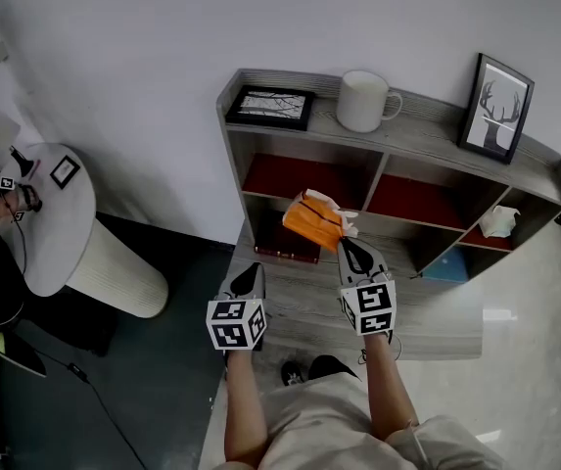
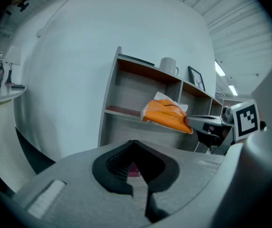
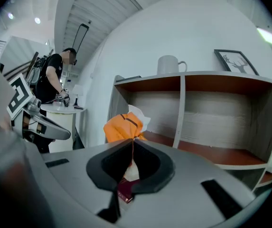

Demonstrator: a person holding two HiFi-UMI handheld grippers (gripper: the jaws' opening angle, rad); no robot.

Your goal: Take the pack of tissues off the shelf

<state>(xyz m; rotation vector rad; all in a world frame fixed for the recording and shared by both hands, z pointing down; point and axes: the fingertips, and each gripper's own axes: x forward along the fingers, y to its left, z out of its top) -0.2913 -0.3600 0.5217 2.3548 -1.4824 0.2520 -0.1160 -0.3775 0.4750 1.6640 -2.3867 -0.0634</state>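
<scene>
The orange pack of tissues [image 1: 313,220] hangs in the air in front of the grey shelf unit [image 1: 427,130], with white tissue sticking out of its top. My right gripper [image 1: 344,244] is shut on its near end. In the right gripper view the pack [image 3: 121,126] stands just beyond the closed jaws of that gripper [image 3: 132,142]. The left gripper view shows the pack [image 2: 166,115] off to the right, held by the right gripper [image 2: 192,122]. My left gripper [image 1: 253,274] hovers to the left of the pack and holds nothing; its jaws [image 2: 136,148] are shut.
A white mug [image 1: 363,101], a flat frame [image 1: 270,107] and an upright deer picture [image 1: 496,106] sit on top of the shelf. A dark red book [image 1: 285,249], a crumpled white tissue [image 1: 500,221] and a blue box [image 1: 446,265] are in the compartments. A round white table [image 1: 50,218] stands left.
</scene>
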